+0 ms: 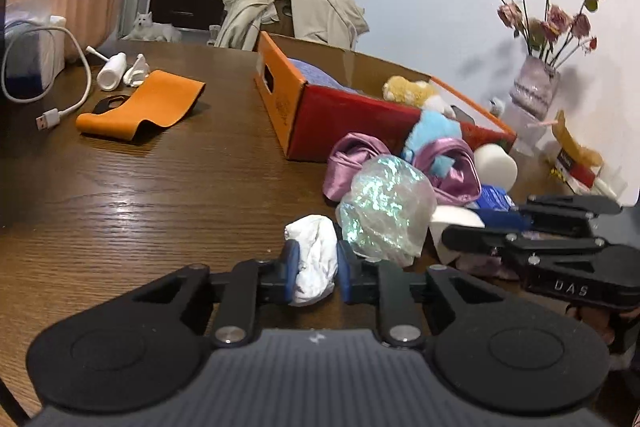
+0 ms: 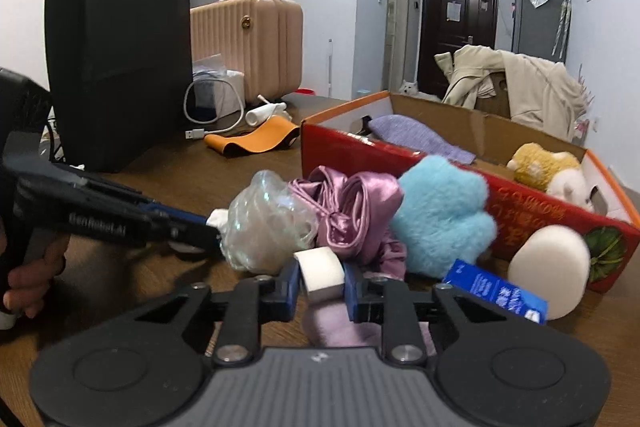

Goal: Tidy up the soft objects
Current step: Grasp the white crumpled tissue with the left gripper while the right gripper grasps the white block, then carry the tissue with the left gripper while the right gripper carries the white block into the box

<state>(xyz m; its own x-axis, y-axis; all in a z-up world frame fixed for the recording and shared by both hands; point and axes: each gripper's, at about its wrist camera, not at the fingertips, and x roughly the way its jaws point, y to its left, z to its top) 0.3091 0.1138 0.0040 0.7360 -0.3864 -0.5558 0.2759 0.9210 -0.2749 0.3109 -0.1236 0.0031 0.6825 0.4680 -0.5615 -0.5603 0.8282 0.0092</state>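
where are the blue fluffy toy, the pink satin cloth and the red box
blue fluffy toy (image 2: 440, 219), right wrist view, middle of its fur
pink satin cloth (image 2: 348, 215), right wrist view, its knotted middle
red box (image 2: 532, 215), right wrist view, its red front wall

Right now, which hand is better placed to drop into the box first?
Right, probably. The right gripper is shut on a white sponge block, nearer the red box. The left gripper clamps a white cloth wad behind the iridescent bag.

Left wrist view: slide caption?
Left tool shut on white cloth beside shiny plastic bag, orange box behind.
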